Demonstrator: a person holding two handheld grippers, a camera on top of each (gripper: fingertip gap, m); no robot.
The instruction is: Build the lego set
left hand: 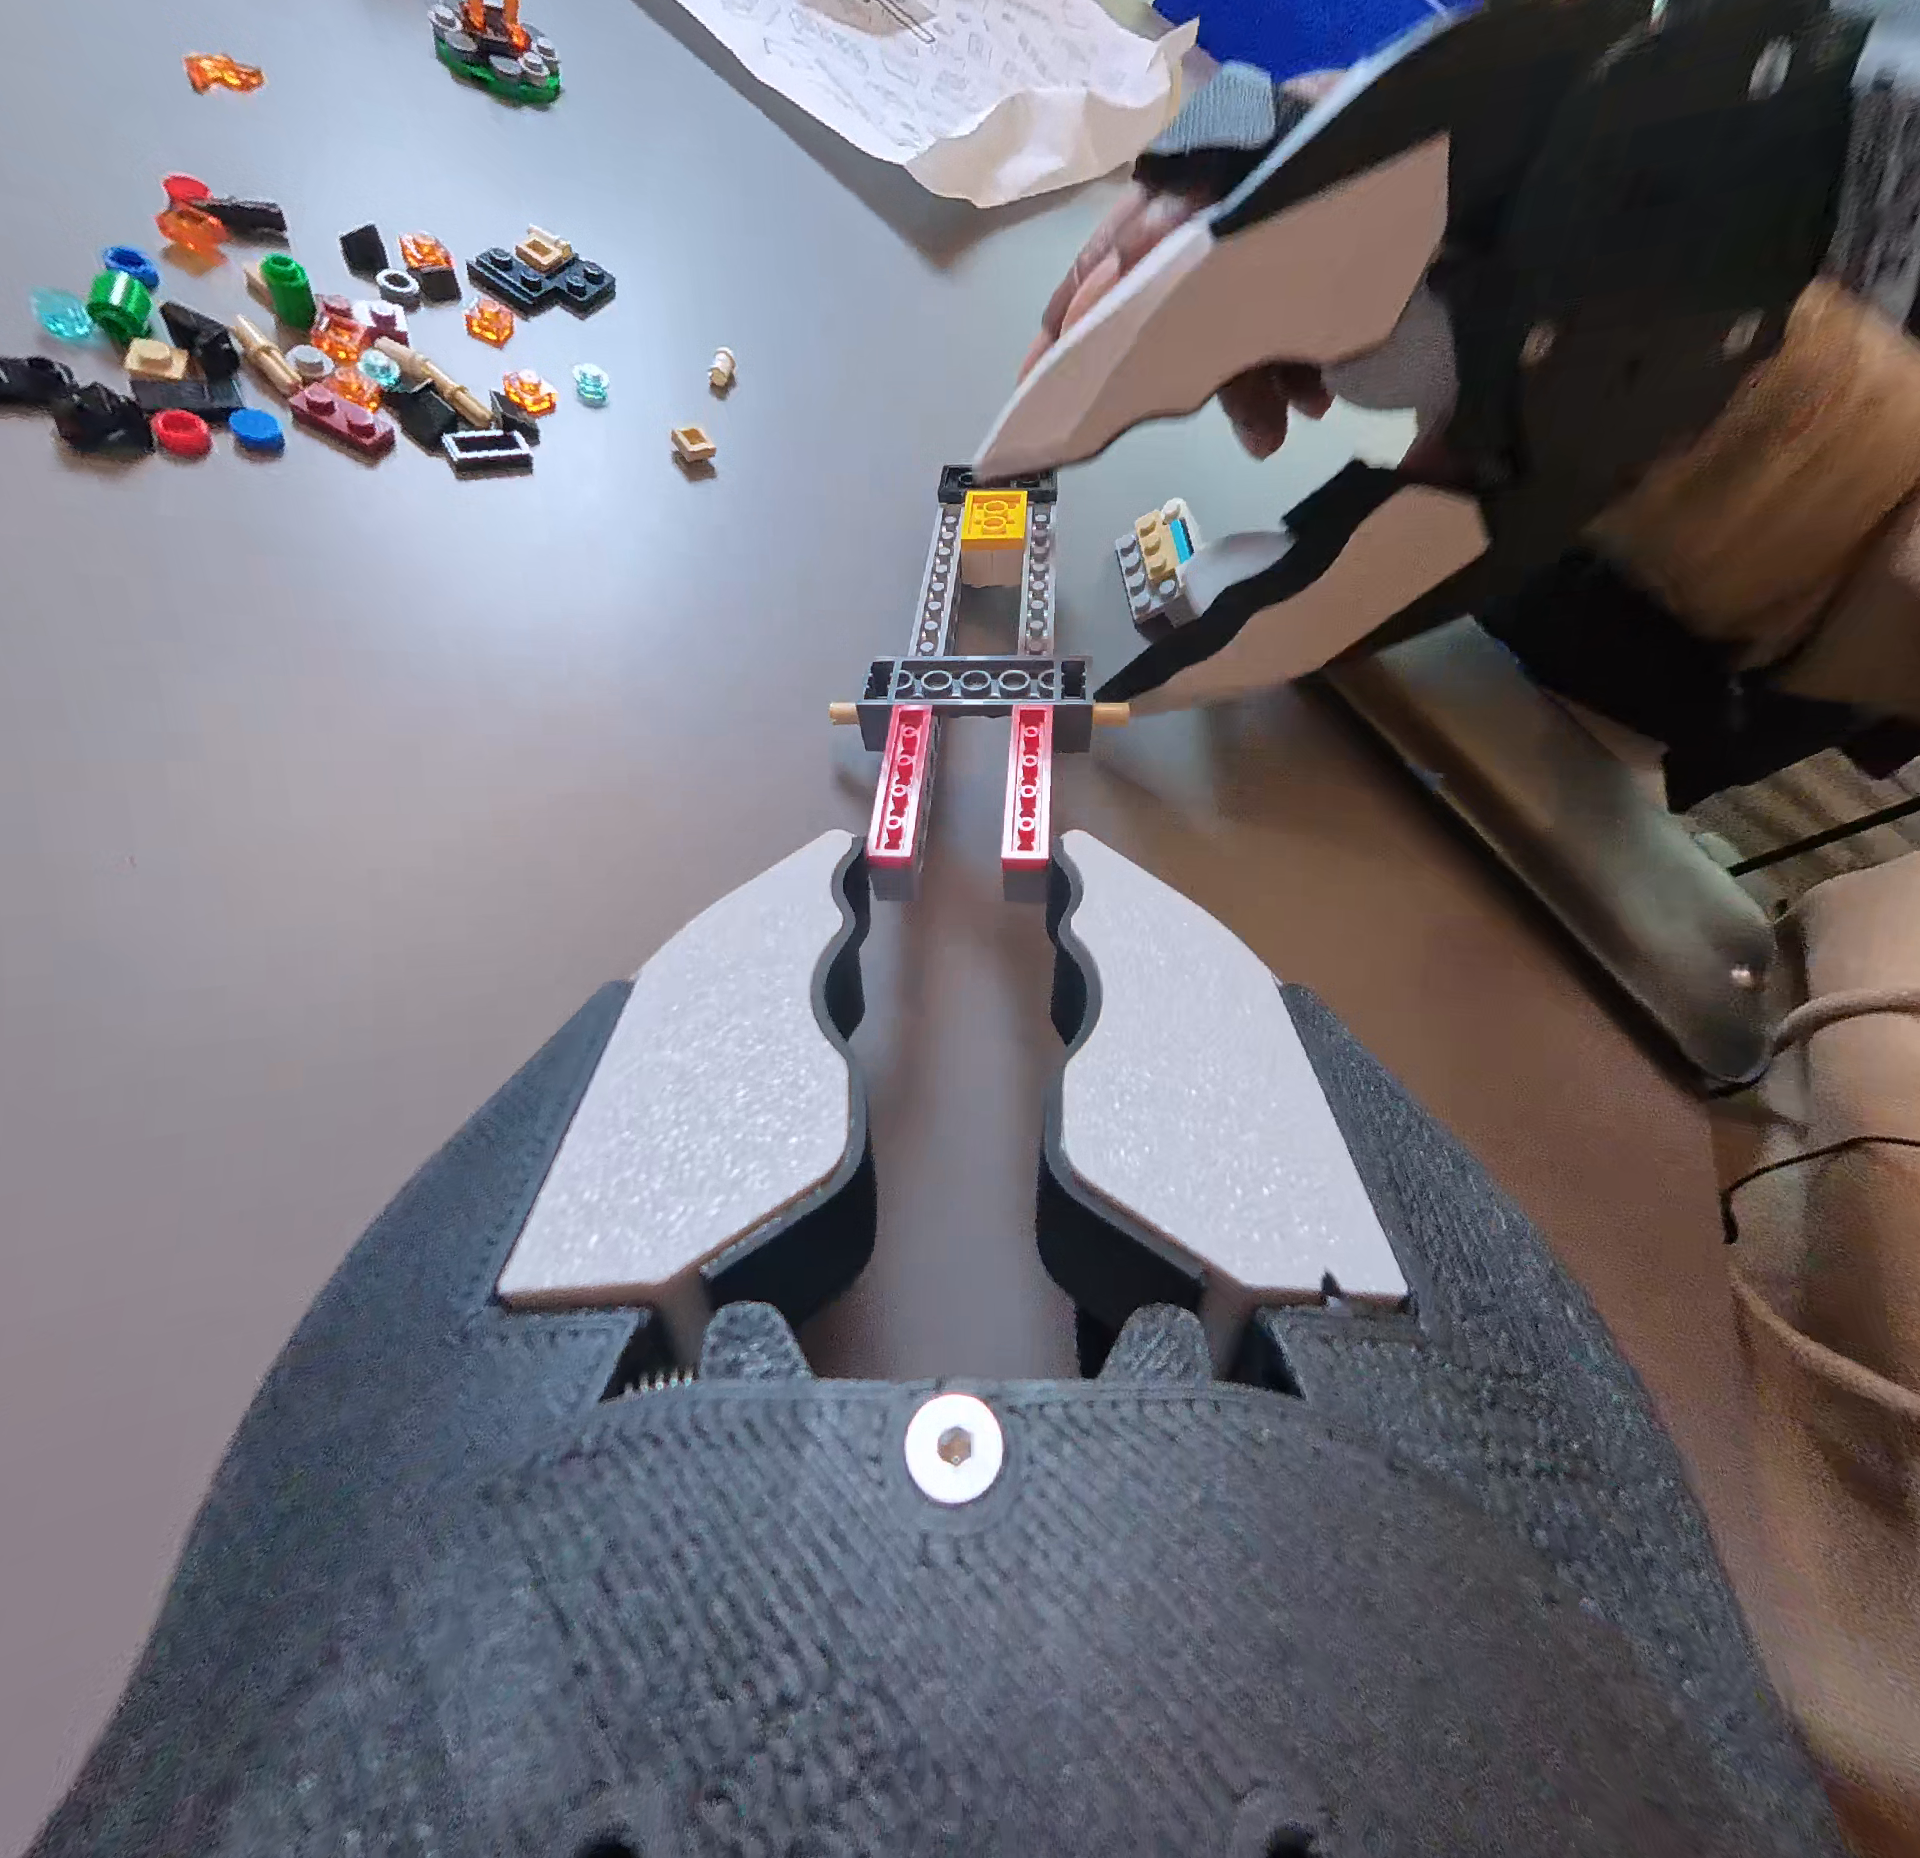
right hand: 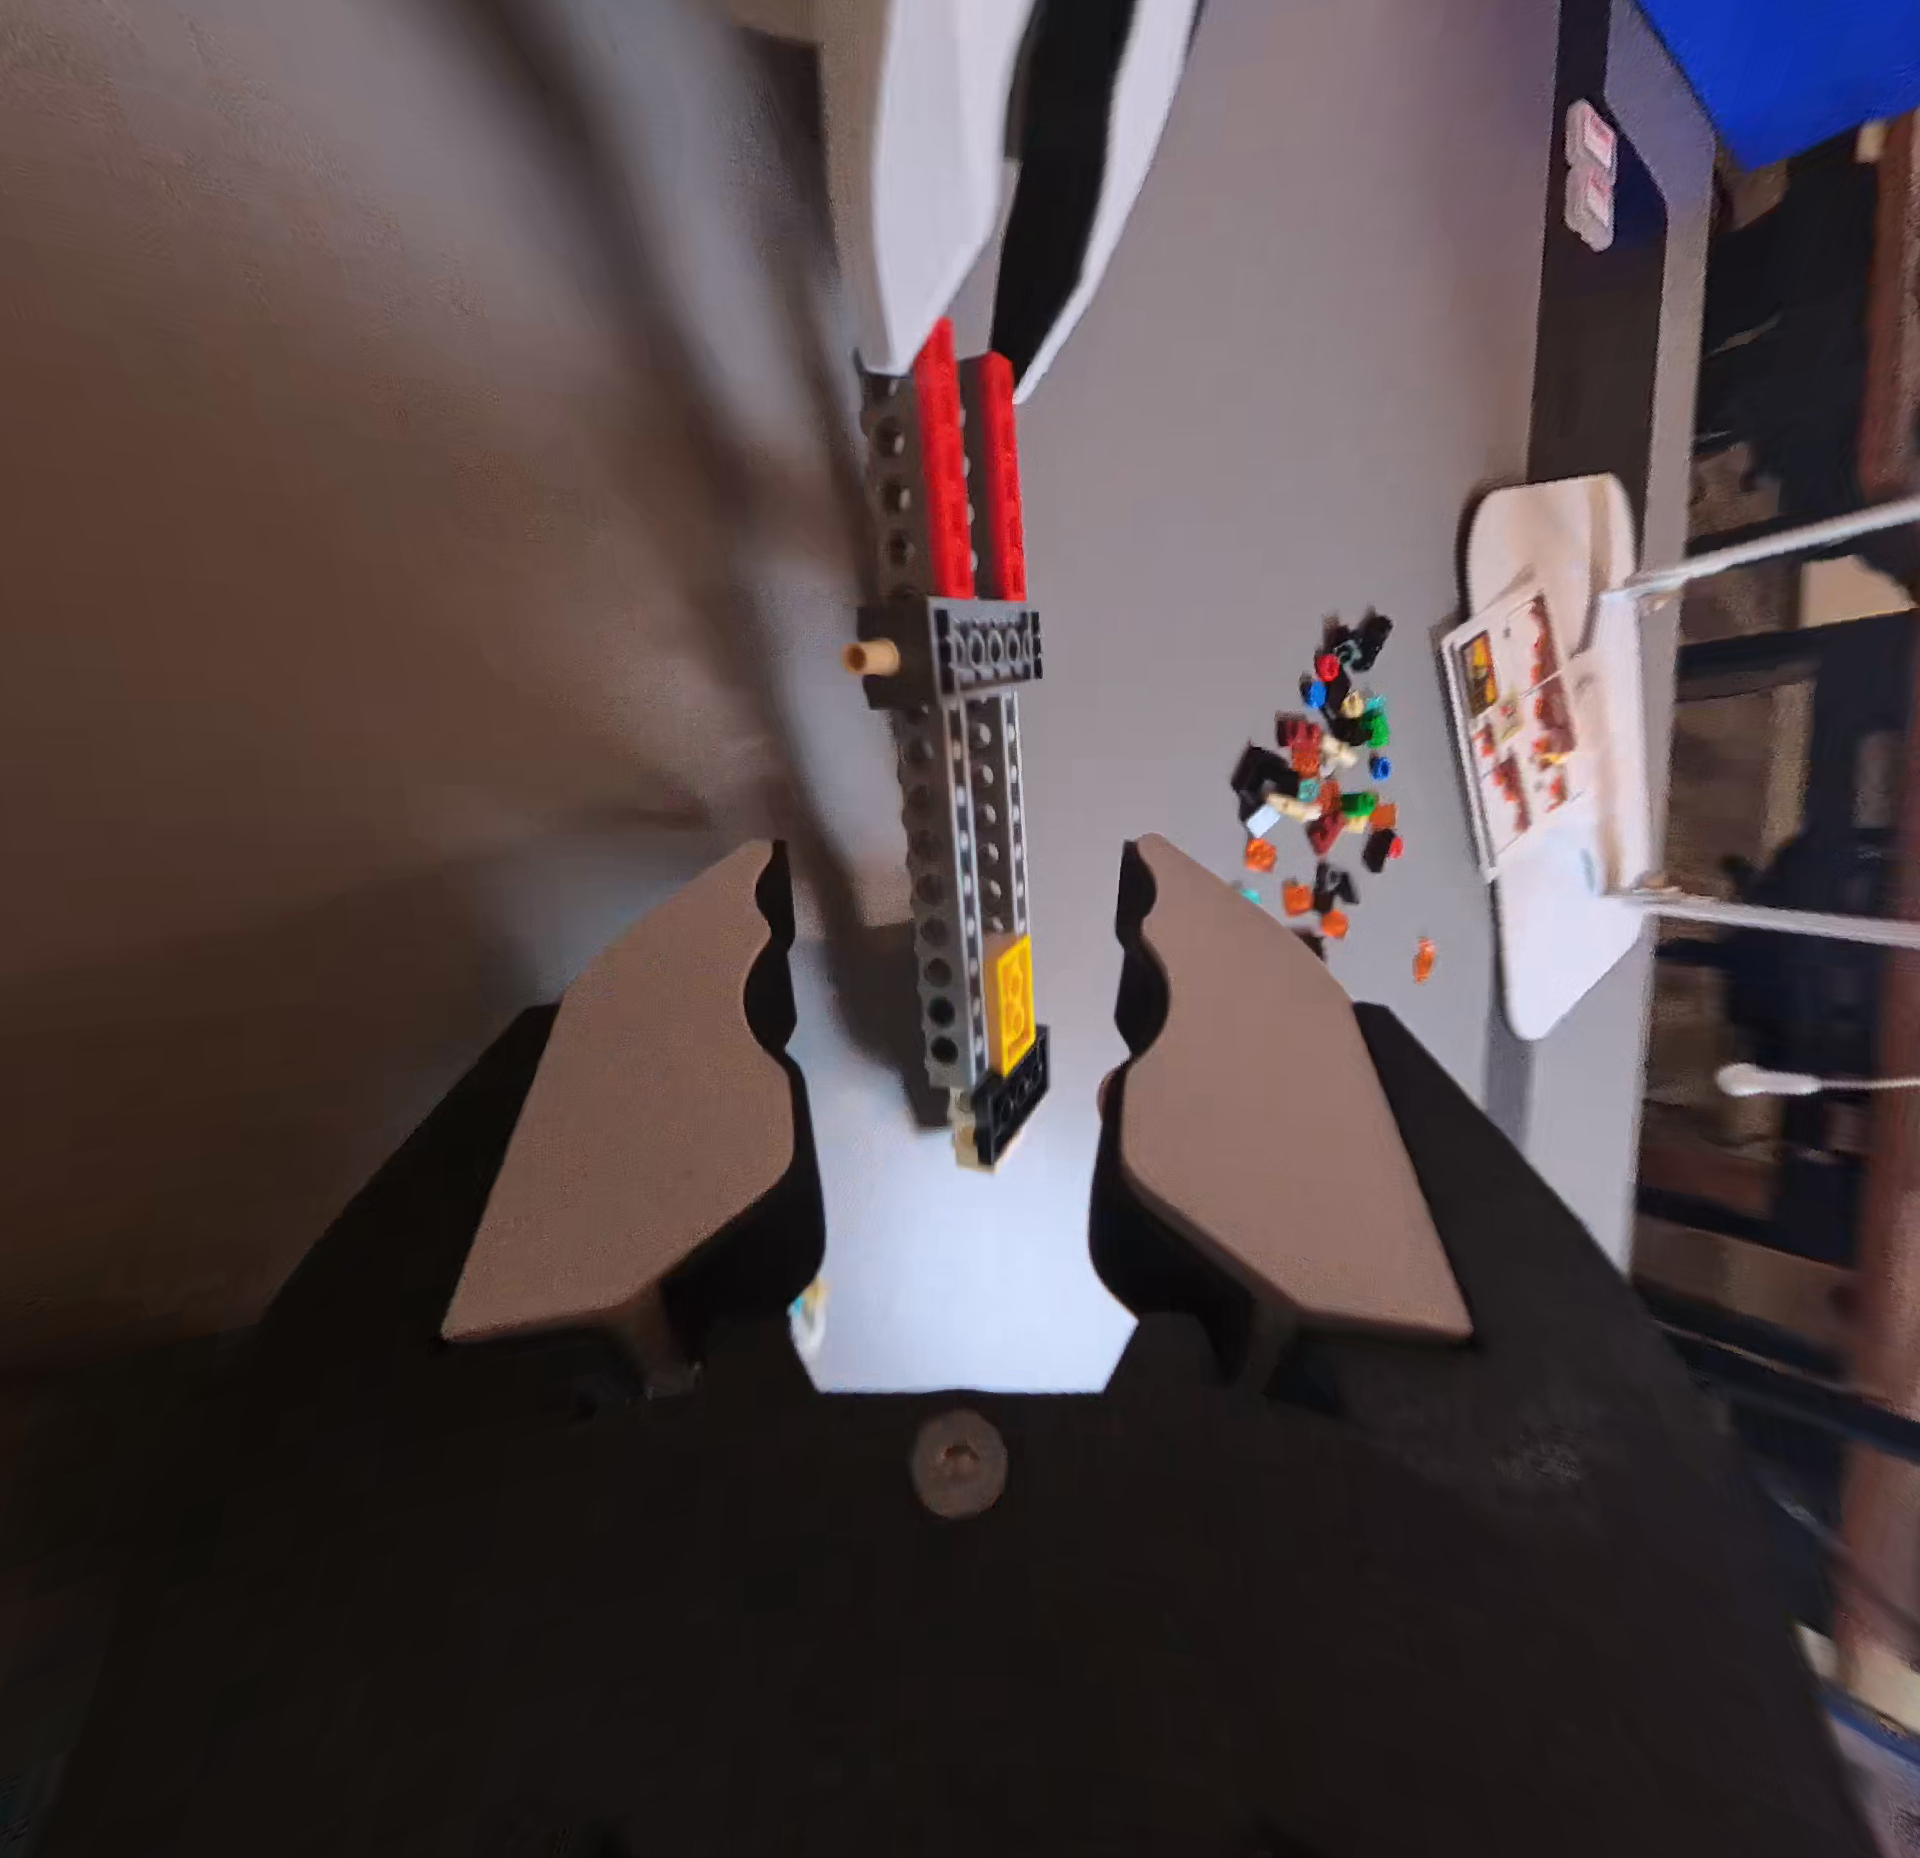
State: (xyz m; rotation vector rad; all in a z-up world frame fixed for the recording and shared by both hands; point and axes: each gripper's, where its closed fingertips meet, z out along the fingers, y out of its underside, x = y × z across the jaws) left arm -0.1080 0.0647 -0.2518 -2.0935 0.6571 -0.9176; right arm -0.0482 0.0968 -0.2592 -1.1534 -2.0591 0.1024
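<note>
- The left gripper (left hand: 958,863) reaches forward over the table (left hand: 520,769), its fingertips clamped on the near ends of the two red beams (left hand: 966,790) of a long lego frame (left hand: 982,655).
- Ahead of the fingertips, a dark cross brick (left hand: 975,682) spans the frame, a tan pin (left hand: 1110,711) poking from each side.
- Farther along, a yellow brick (left hand: 994,516) sits between the grey rails.
- The right gripper (left hand: 1049,582) comes in from the front right, its fingers spread, one tip at the frame's far end, the other beside the pin.
- A small grey sub-build (left hand: 1155,561) lies to the right of the frame.
- Loose pieces (left hand: 312,343) scatter to the front left; a paper sheet (left hand: 914,52) lies far ahead.
</note>
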